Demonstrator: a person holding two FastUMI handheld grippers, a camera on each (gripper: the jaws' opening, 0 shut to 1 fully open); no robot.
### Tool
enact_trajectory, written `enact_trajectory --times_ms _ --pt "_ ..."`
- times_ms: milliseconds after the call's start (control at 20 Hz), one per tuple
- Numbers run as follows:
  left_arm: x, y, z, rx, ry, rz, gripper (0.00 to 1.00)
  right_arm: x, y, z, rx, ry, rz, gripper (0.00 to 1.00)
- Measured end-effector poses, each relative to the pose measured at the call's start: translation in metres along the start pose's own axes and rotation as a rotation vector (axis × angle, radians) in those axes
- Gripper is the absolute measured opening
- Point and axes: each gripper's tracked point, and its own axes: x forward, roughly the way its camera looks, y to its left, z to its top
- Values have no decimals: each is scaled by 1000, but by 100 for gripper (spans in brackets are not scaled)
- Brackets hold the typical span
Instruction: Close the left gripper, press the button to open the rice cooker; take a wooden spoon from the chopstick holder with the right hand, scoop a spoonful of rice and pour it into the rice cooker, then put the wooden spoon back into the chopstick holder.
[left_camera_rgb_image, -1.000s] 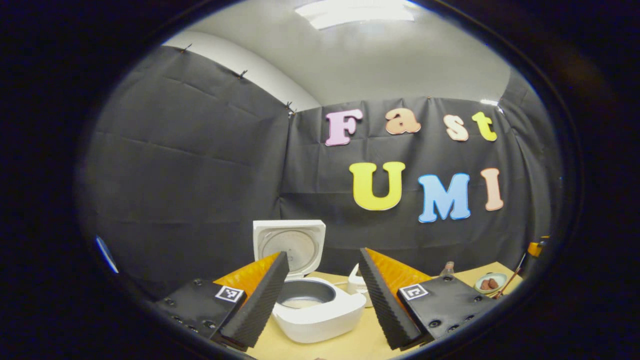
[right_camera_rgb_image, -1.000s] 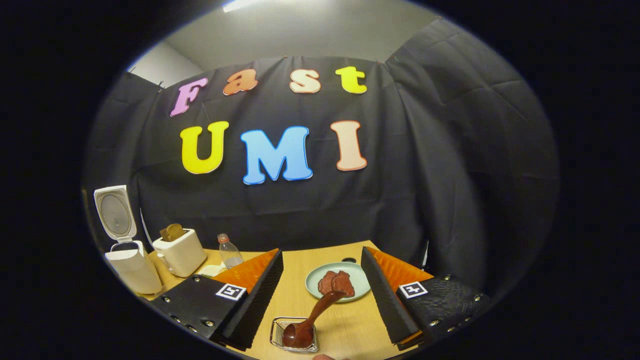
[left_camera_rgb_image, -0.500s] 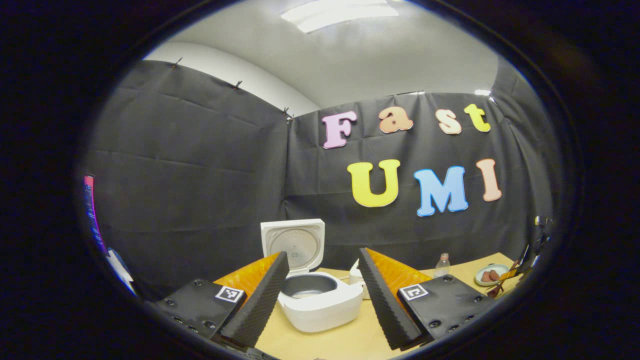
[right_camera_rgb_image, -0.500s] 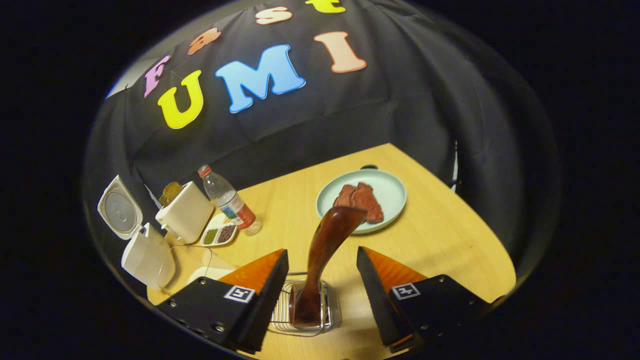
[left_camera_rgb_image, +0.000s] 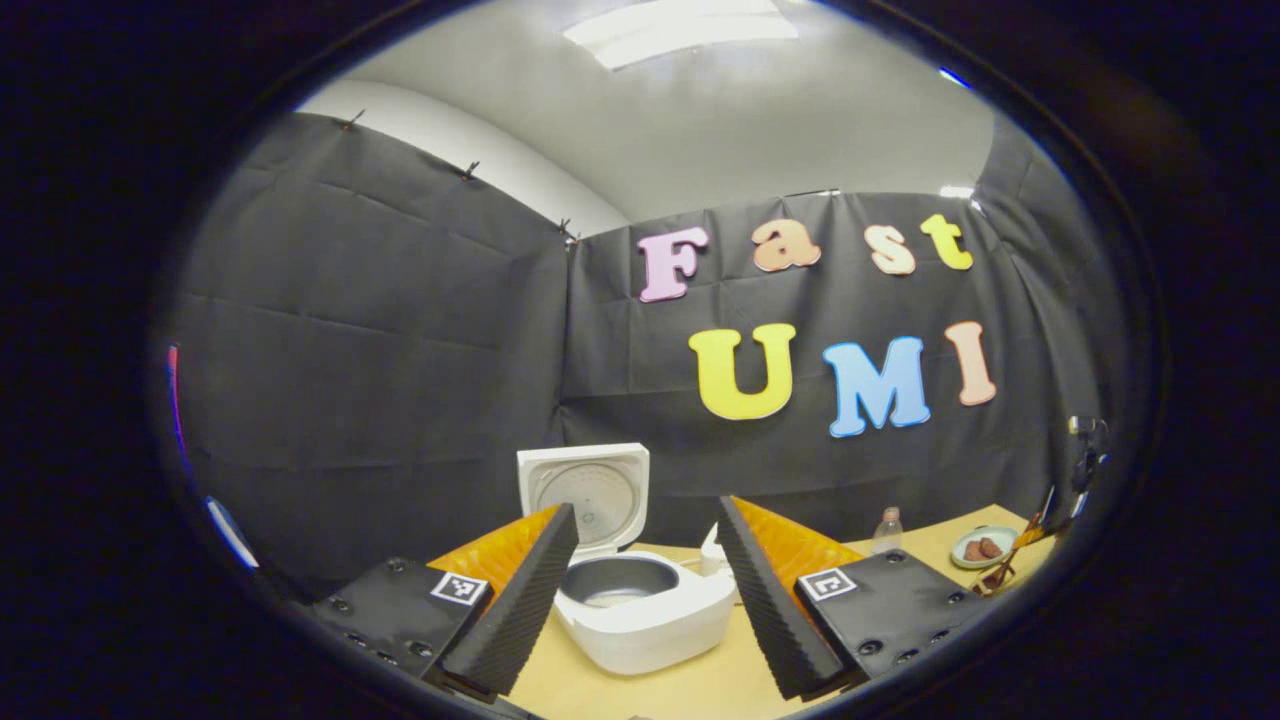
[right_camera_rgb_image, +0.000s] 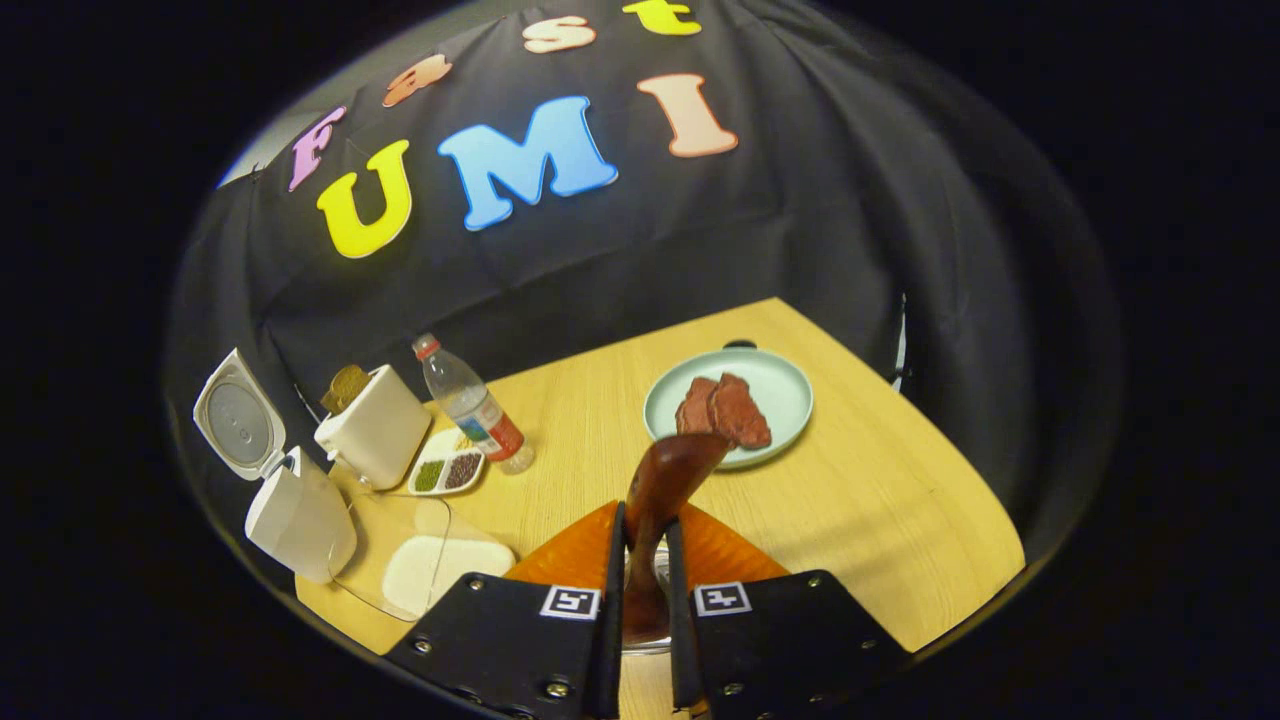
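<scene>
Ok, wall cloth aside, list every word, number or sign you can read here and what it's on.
No text can be quoted.
bottle: label too small and blurred to read.
left tool, right tool: square coded markers, patterns without words.
rice cooker, wooden spoon, plate: nothing written that I can see.

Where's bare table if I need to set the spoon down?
Bare wood lies right of the plate out to the table edge, and between bottle and plate. Crowded on the left: rice cooker, toaster, divided dish, clear container.
</scene>
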Motion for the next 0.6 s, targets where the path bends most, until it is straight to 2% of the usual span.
enact_trajectory --times_ms 150,300,600 --pt "24 16 6 -59 -35 -49 95 -16 20 33 -38 -78 -34 20" --pt "42 38 -2 -99 -40 -72 97 -36 39 45 -64 -143 -56 20" --pt "50 96 -16 -95 -37 -50 97 -55 109 60 -66 -218 15 20"
